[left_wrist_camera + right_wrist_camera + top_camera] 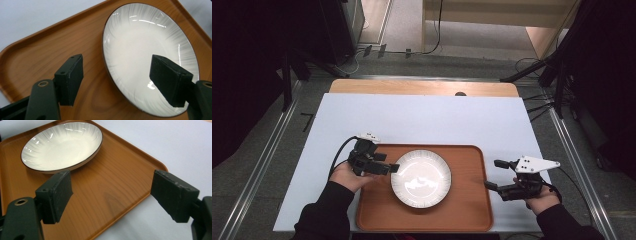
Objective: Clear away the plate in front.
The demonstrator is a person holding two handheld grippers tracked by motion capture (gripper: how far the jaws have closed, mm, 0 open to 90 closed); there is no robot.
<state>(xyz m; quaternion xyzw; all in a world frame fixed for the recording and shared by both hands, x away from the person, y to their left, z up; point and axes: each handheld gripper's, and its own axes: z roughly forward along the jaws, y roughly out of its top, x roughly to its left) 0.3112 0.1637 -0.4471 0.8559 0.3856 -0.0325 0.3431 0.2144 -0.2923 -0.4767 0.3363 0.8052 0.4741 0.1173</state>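
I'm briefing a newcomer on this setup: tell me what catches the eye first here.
A white plate sits in the middle of a brown tray at the near edge of the table. The left gripper is open at the plate's left rim, one jaw over the plate and one over the tray. The right gripper is open at the tray's right edge.

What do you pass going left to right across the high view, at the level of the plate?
Left gripper → white plate → bare part of the wooden tray → right gripper.
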